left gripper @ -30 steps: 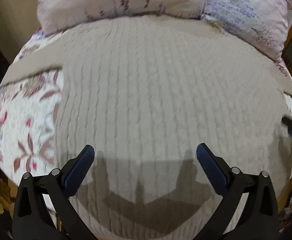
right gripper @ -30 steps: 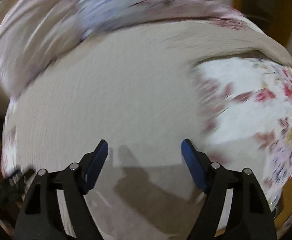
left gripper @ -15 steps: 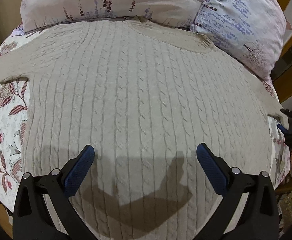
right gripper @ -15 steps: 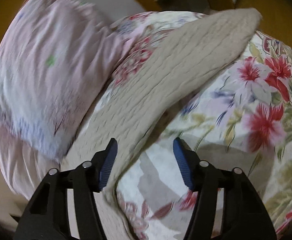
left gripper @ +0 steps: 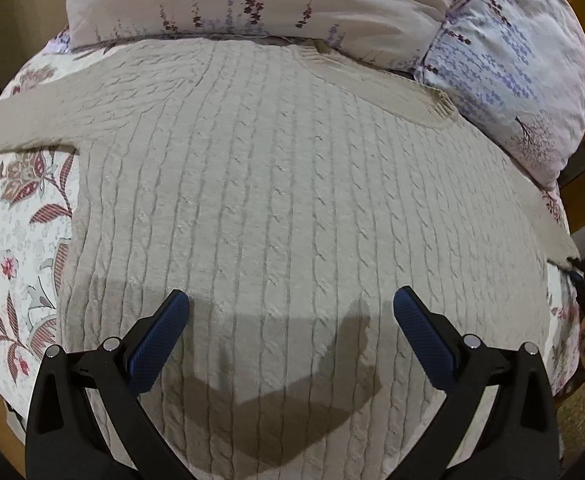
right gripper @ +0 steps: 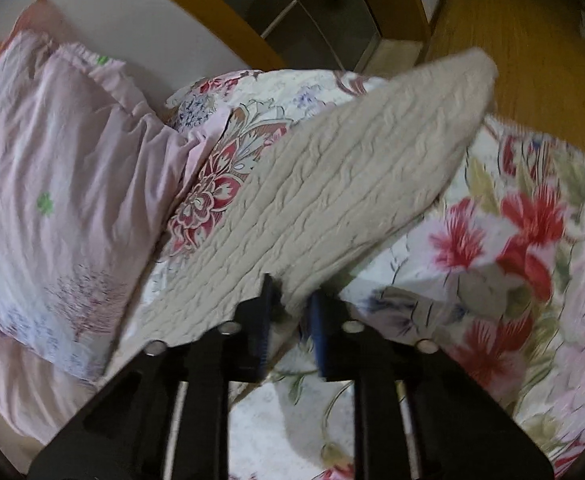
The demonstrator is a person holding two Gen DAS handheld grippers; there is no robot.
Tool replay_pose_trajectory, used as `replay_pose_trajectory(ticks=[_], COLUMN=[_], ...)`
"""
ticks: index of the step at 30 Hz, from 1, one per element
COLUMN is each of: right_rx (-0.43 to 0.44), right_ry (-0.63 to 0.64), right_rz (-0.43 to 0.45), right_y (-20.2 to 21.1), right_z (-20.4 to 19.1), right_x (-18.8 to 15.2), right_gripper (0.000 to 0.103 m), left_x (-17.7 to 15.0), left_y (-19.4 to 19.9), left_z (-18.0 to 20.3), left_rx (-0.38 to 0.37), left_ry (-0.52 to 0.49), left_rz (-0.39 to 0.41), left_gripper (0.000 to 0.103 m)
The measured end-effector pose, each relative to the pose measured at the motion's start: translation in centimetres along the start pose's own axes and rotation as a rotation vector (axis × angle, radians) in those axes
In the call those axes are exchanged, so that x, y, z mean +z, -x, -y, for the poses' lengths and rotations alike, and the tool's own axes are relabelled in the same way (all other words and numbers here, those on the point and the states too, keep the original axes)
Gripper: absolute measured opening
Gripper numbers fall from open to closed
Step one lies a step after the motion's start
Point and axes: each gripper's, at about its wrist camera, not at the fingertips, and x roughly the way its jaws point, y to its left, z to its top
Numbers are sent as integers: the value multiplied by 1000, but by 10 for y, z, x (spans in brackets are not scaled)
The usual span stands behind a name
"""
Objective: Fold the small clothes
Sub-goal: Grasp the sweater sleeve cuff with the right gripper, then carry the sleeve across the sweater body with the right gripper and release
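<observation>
Beige cable-knit sweater (left gripper: 292, 208) lies spread flat, front up, on the bed, over a floral bedspread (left gripper: 16, 240). Its neckline sits against the pillows (left gripper: 512, 60) at the head end; one sleeve runs out to the left in the left wrist view, the other trails off past the right edge of the body.

Left tool (left gripper: 291, 322): jaws wide, nothing between them, hanging over the lower body of the sweater. Shadow falls on the knit below; pads look clear of the fabric.

Right tool (right gripper: 290, 308): jaws have just been closing and now stand narrow, pinched on the lower edge of the right sleeve (right gripper: 352, 184). The cuff end reaches toward the bed edge and the wooden floor (right gripper: 512, 20).

Step in hand, as I judge it: sleeve fold, bringing the right sleeve in across the body.

How to do it well:
- Bite looks shallow, on the edge only. Knit is thick and stretchy, so lift slowly and check it holds.
- Raise the sleeve just clear of the bedspread so the body does not drag.
- Carry it inward and lay it flat, cuff toward the hem side, without twist.
- Left tool could press the body down near the shoulder to keep the panel square.
</observation>
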Motion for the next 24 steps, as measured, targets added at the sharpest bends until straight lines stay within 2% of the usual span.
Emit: replay_pose_trajectory(ticks=[7, 13, 17, 21, 22, 24], right_rx=[12, 100, 161, 166, 150, 138], right_ry=[262, 522, 723, 765, 780, 780], right_rz=[162, 210, 162, 30, -2, -55], right_y=[34, 57, 55, 25, 14, 1], right_z=[-55, -119, -159, -177, -181, -184], right_x=[-14, -55, -121, -181, -198, -218], right_gripper=[9, 9, 9, 10, 14, 31], left_x=[3, 8, 17, 31, 33, 37], left_y=[2, 11, 13, 1, 0, 0], left_z=[-2, -8, -11, -14, -14, -15], left_rx=[-10, -2, -41, -111, -126, -149], left_ry=[6, 55, 76, 82, 82, 70], left_rz=[17, 46, 77, 13, 11, 9], left_gripper=[102, 102, 102, 102, 102, 102])
